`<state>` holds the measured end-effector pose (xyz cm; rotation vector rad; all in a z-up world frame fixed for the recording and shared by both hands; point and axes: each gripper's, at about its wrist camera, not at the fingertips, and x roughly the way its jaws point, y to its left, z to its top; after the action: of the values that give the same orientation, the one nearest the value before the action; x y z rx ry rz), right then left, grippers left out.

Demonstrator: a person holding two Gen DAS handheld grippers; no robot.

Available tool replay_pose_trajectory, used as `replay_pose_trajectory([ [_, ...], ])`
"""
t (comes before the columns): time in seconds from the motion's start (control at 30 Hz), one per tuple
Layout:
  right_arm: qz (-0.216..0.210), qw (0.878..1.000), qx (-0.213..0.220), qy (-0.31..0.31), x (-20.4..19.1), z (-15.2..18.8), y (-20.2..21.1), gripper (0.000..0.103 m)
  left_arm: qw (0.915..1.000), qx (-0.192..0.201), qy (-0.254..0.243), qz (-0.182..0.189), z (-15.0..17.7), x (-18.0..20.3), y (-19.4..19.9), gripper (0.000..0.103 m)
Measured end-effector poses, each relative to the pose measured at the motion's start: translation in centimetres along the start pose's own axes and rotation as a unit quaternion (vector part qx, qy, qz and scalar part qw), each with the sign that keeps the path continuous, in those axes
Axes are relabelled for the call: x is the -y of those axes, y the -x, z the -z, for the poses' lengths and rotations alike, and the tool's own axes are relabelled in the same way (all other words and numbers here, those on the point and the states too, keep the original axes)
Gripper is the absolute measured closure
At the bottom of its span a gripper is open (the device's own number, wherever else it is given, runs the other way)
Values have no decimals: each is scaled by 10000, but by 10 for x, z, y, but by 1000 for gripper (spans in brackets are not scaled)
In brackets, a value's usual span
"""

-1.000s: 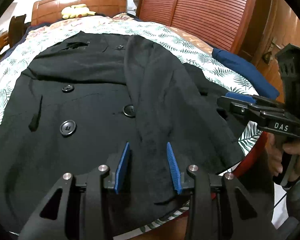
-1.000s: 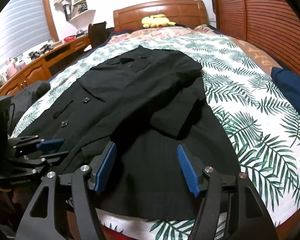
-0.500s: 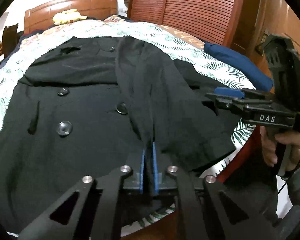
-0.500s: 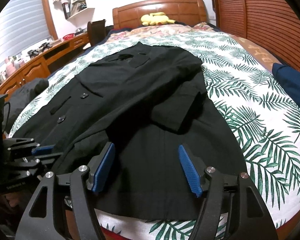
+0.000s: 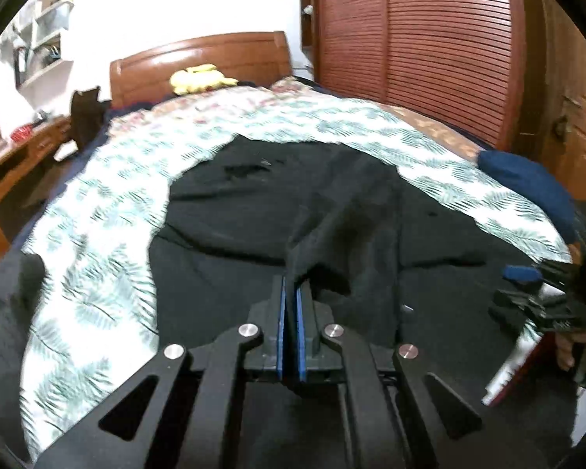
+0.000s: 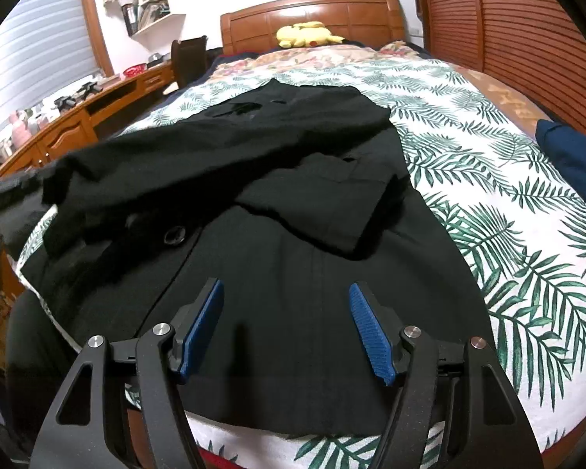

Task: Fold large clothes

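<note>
Black coat (image 6: pixel 324 258) lies buttoned and rumpled, collar far, hem near me. My left gripper (image 5: pixel 291 301) pinches its sleeve; my right gripper (image 6: pixel 287 312) is spread.

yellow plush toy (image 6: pixel 306 34) by headboard (image 6: pixel 312 11) | blue cushion (image 6: pixel 570 156) | desk (image 6: pixel 70 117)

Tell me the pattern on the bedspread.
Green palm-leaf print on white bedspread, clearest in the right wrist view.

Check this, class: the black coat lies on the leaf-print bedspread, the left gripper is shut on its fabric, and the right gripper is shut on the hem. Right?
Not quite. The right gripper is open above the black coat, gripping nothing, as the right wrist view shows. The rest stands: left gripper, leaf-print bedspread.
</note>
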<state>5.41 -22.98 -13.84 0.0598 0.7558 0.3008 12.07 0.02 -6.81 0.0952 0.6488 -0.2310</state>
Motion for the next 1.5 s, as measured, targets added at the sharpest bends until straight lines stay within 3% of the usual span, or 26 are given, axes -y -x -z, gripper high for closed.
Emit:
replay_pose_trajectory([
  [0.1,-11,10000,1,36,-3,-2,-2,35,9998,3,19,-200,-8,-16,-3,100],
  [0.23,-37,9999,6,99,-8,-5,-4,35,9995,-205,237,91,-5,-37,-8,92],
  [0.6,-75,9992,-58,377,-25,-19,-19,34,9986,-430,278,-121,45,-55,7,73],
  [0.97,-423,9919,-55,1194,-87,-81,-63,34,9971,-537,505,-204,78,-72,17,68],
  [1.2,-608,9850,-402,1564,-131,-113,-118,34,9963,-588,595,-190,89,-79,18,67],
  [1.33,-713,9768,-863,1826,-146,-103,-146,34,9959,-621,630,-190,94,-81,18,66],
  [1.4,-568,9708,-1060,2074,-152,-91,-160,34,9957,-634,650,-195,96,-82,17,66],
  [1.5,-597,9715,-1042,2043,-148,-85,-167,32,9954,-654,671,-213,99,-83,17,66],
])
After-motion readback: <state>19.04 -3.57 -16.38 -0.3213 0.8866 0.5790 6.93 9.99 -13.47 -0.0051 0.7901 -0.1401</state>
